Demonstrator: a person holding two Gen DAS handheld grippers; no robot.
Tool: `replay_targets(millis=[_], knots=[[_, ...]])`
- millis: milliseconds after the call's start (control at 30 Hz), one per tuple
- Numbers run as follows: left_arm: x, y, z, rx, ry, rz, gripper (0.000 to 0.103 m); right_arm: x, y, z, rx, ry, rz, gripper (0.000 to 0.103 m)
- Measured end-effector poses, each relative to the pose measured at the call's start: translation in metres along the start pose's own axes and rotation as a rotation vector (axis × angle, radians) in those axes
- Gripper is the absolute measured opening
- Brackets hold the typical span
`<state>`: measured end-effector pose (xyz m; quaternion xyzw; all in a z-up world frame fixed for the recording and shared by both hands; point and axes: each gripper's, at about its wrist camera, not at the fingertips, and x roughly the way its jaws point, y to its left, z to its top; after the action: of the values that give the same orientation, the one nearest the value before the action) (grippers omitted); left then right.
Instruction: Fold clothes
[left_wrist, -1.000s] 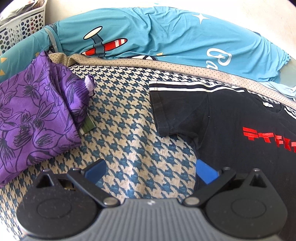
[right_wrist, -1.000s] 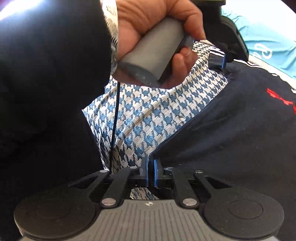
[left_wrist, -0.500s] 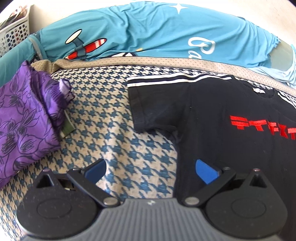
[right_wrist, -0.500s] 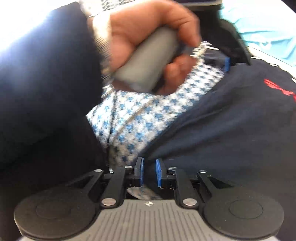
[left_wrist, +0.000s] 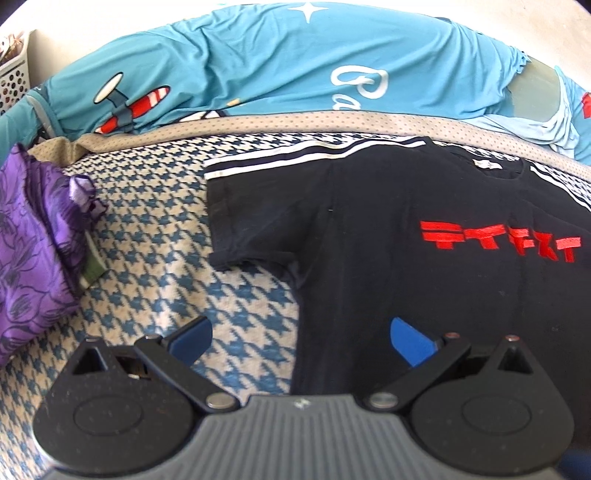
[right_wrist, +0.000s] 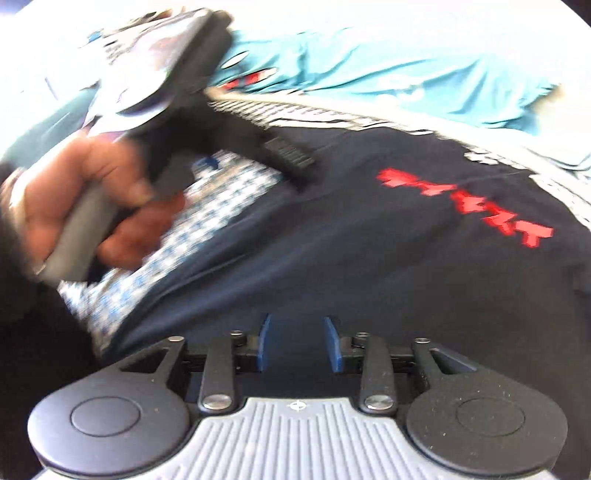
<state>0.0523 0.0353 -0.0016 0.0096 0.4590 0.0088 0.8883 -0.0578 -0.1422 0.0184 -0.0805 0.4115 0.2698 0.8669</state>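
The houndstooth bedcover (left_wrist: 155, 236) fills most of the left wrist view, and the black T-shirt (left_wrist: 406, 258) with red lettering lies flat on it, spread front up, collar toward the far edge where a beige dotted sheet (left_wrist: 295, 123) runs under a turquoise printed cloth (left_wrist: 295, 62). A purple floral garment (left_wrist: 29, 236) sits folded at the left, well apart from the shirt, with a white perforated basket (left_wrist: 13, 77) in the far left corner.

The left gripper (left_wrist: 299, 334) hangs with its jaws spread wide and nothing between the pads; the shirt's left side seam runs just under the gap, so the right blue pad is over black fabric and the left pad over bare bedcover. In the right wrist view, the right gripper (right_wrist: 298, 343) is over the lower body of the shirt, its jaws opening to a narrow gap with dark fabric seen behind it; the pads do not appear to pinch the cloth, though blur makes this uncertain. A hand (right_wrist: 92, 199) holding the other gripper's handle shows at upper left.

Compared with a second ago, the right jaws, then nearly closed at the shirt's edge, have parted, and that view has swung further over the shirt. In the left view, the shirt now sits further left, with more of its lettering showing and less of the purple garment.
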Motion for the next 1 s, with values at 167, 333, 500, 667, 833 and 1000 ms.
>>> replay_targets(millis=[167,333,500,667,833,1000], knots=[[0.004,-0.013,0.003,0.009,0.012,-0.029,0.103,0.01,-0.046,0.015,0.087,0.0,-0.089,0.061],[0.009,-0.032,0.002,0.074,0.008,-0.021,0.103,0.019,-0.089,0.028,0.177,-0.009,-0.131,0.078],[0.011,-0.045,-0.001,0.112,0.01,-0.03,0.103,0.022,-0.148,0.034,0.296,-0.11,-0.186,0.078],[0.014,-0.055,-0.002,0.132,0.0,-0.025,0.103,0.026,-0.201,0.046,0.359,-0.208,-0.279,0.078],[0.014,-0.061,-0.002,0.152,0.0,-0.045,0.103,0.034,-0.245,0.056,0.397,-0.252,-0.346,0.078],[0.015,-0.063,-0.001,0.154,0.002,-0.061,0.103,0.052,-0.268,0.065,0.375,-0.254,-0.387,0.078]])
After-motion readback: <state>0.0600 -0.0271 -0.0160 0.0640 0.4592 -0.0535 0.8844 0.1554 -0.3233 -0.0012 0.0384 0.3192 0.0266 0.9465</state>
